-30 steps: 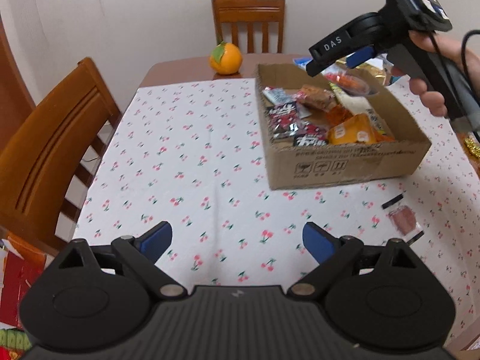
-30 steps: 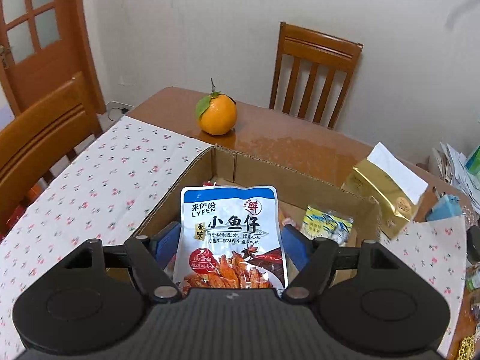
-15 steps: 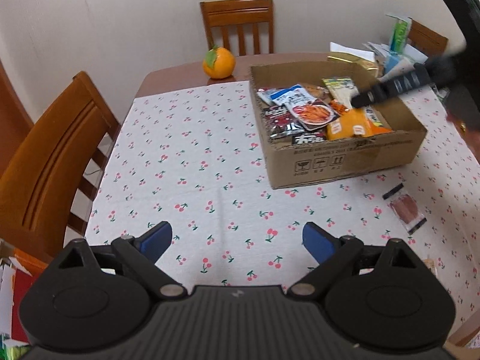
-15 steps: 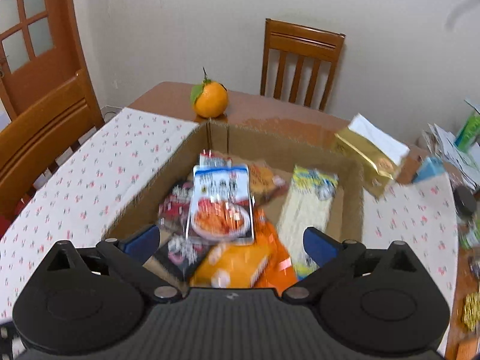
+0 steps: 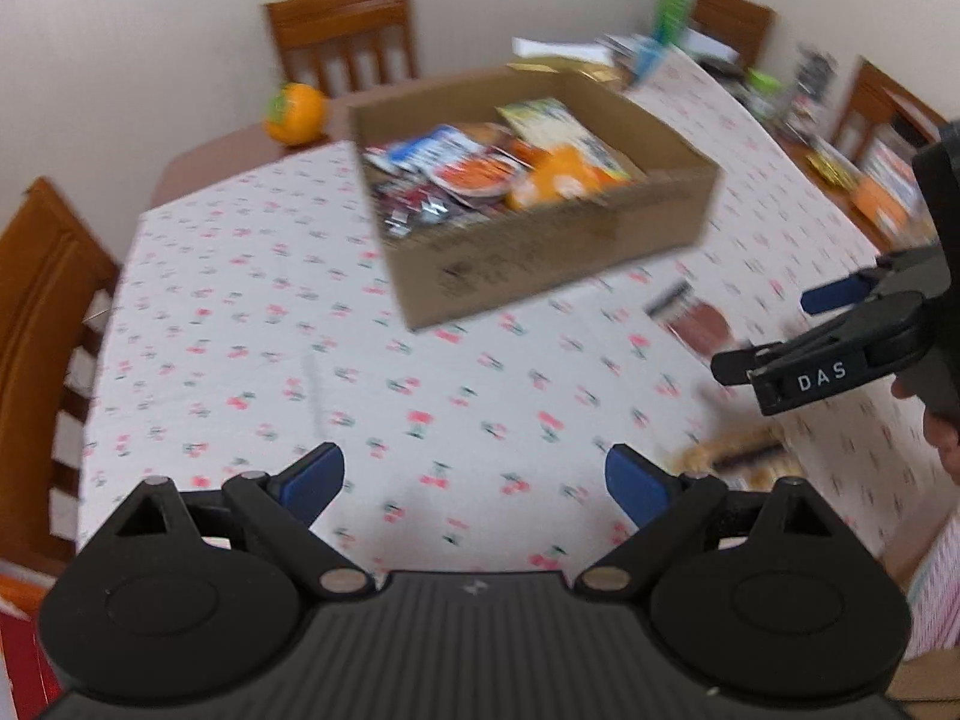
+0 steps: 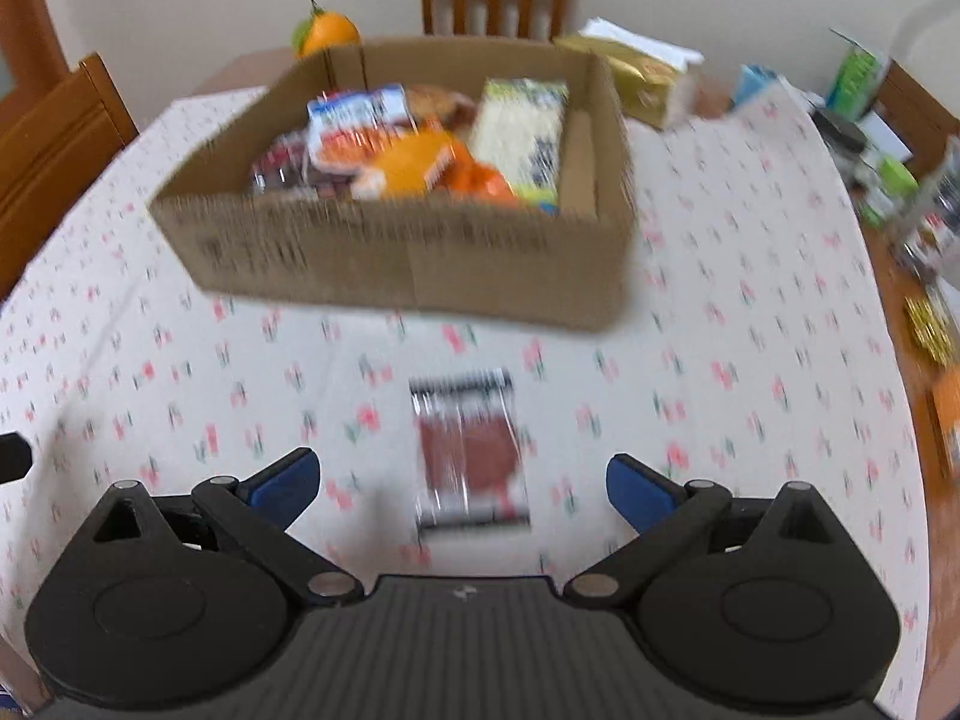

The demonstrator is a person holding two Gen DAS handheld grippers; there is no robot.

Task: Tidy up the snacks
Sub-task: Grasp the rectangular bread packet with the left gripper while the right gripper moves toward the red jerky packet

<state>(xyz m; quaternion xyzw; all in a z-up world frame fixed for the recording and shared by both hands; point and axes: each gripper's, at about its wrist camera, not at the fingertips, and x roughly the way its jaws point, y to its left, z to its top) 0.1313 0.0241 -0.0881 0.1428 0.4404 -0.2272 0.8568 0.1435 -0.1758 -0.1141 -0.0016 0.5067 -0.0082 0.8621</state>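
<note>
A cardboard box [image 6: 420,258] [image 5: 564,264] full of snack packets stands on the cherry-print tablecloth [image 6: 750,372]. The blue-and-red fish snack packet [image 6: 354,126] [image 5: 456,162] lies on top of the pile inside it. On the cloth in front of the box lies a clear packet of reddish-brown snack with black ends [image 6: 468,450] [image 5: 696,318]. My right gripper [image 6: 459,483] is open and empty, hovering over that packet, which shows between the fingers. The right gripper [image 5: 774,330] also shows at the right edge of the left wrist view. My left gripper [image 5: 474,483] is open and empty above bare cloth.
An orange [image 6: 327,33] sits behind the box on bare wood. Wooden chairs [image 5: 54,324] stand around the table. A gold bag [image 6: 636,75] and assorted clutter [image 6: 888,180] fill the far right side. A small brownish snack [image 5: 738,450] lies near the table's near right edge.
My right gripper let go of the fish snack packet into the box, opened wide, then pulled back and down to above the clear packet. My left gripper shifted and rolled slightly.
</note>
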